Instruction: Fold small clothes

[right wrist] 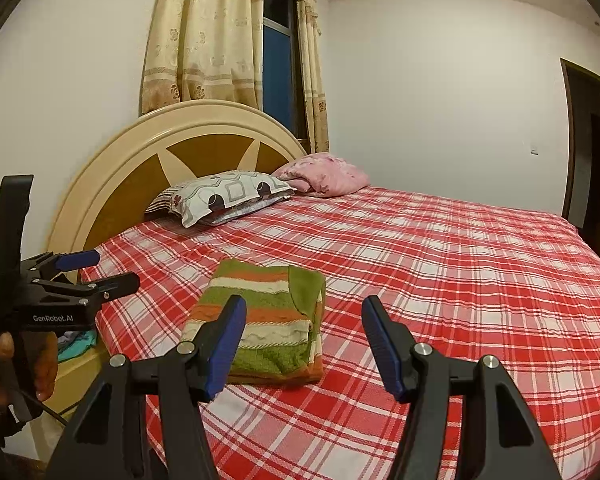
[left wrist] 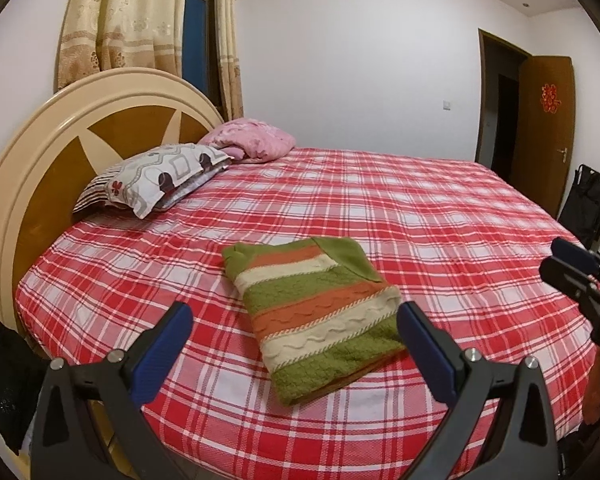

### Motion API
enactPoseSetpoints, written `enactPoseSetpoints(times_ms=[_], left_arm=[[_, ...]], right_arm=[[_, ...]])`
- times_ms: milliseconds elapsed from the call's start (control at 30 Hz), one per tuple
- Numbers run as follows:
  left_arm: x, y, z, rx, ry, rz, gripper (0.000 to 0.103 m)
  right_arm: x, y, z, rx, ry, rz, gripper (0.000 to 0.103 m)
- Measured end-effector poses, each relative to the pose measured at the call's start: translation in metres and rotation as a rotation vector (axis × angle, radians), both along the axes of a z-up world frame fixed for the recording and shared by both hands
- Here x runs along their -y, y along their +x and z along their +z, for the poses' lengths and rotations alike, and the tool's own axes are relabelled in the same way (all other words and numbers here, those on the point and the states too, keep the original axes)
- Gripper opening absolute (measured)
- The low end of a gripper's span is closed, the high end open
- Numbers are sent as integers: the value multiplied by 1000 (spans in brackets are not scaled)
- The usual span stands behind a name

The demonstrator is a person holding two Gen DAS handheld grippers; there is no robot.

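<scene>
Left claw open, right claw open

A thick, nubbly knit is seen in the folded sweater. The bedsheet is shown as matt woven cloth. The headboard is finished in smooth, glossy wood, and the curtain is made of patterned fabric.

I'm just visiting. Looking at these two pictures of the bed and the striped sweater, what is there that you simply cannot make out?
- Underside and inner layers of the folded striped sweater: hidden by its own top layer, both views.
- Its near left corner: covered by a finger of the right gripper, right wrist view.
- Red emblem on the door: too small to read, left wrist view.
- Dark bundle beside the bed: cut off by the fisheye edge, left wrist view.
</scene>
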State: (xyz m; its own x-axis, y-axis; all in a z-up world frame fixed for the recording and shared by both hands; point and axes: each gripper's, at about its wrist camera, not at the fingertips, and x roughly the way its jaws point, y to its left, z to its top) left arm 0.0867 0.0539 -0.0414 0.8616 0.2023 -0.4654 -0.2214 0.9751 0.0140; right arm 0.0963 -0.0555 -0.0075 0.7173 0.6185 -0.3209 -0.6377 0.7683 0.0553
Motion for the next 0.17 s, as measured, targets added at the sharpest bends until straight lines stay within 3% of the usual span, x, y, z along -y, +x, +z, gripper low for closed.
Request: enactPoseSetpoints(times_ms=[167], left_arm=[[5, -1, 1, 12, 10, -19, 103]], right_arm=[[1, -1, -1, -2, 1, 1, 61]])
